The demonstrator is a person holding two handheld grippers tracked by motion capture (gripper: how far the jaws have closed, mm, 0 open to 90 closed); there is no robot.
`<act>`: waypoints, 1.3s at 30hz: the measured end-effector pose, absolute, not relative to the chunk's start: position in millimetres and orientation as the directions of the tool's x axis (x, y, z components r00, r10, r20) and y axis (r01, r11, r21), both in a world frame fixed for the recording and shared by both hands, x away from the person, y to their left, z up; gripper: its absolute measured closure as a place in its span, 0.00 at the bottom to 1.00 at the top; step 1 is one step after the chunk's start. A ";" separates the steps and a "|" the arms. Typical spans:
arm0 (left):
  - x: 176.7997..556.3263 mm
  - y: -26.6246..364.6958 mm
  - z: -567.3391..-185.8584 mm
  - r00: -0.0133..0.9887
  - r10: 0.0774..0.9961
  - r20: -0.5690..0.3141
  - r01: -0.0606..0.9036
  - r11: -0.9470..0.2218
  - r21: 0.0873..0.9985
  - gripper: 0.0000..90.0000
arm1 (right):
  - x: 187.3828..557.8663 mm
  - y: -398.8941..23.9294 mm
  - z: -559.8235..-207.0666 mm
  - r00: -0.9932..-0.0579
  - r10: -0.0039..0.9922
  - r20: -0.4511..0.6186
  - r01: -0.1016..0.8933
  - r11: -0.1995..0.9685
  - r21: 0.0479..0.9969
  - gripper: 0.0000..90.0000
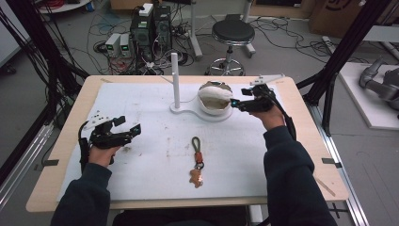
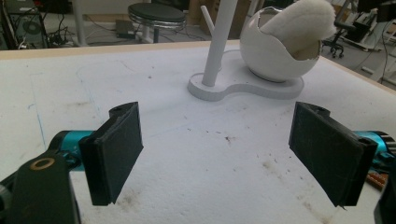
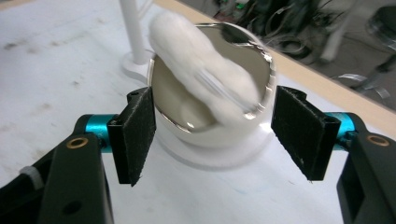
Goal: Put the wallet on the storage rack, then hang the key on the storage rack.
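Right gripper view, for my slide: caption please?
Open right claw faces white fluffy cloth draped in egg-shaped bowl.

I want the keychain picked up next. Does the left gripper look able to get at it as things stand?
Probably yes: the left gripper has its jaws open with nothing between them, and bare mat lies between it and the keychain.

Your right tool (image 3: 212,140) has black pads on turquoise mounts; your left tool (image 2: 219,154) is coloured the same. The egg-shaped bowl (image 3: 210,133) is white with a silvery rim and cream inside, holding a fluffy white cloth (image 3: 201,60). The stand (image 1: 175,80) is white. The keychain (image 1: 196,162) shows an olive loop and a tan charm. The desk (image 1: 301,136) is pale wood under a stained white mat (image 1: 155,141).
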State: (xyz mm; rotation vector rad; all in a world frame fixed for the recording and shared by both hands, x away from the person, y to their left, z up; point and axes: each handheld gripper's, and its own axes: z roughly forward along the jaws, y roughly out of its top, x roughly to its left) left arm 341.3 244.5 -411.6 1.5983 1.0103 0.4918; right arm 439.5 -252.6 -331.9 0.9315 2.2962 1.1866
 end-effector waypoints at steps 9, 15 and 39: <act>344.0 244.8 -413.9 0.548 0.813 -0.199 0.352 -0.008 0.936 0.19 | 391.9 -294.8 -356.2 -0.616 0.787 -0.046 0.397 0.360 0.844 0.28; 343.4 245.0 -413.2 0.544 0.817 -0.193 0.351 -0.013 0.936 0.19 | 375.1 -304.5 -380.0 -0.577 0.816 -0.035 0.455 0.357 0.816 0.25; 339.2 220.5 -414.0 0.594 0.769 -0.238 0.396 -0.021 0.918 0.21 | 351.0 -312.3 -400.5 -0.528 0.849 -0.035 0.448 0.313 0.837 0.26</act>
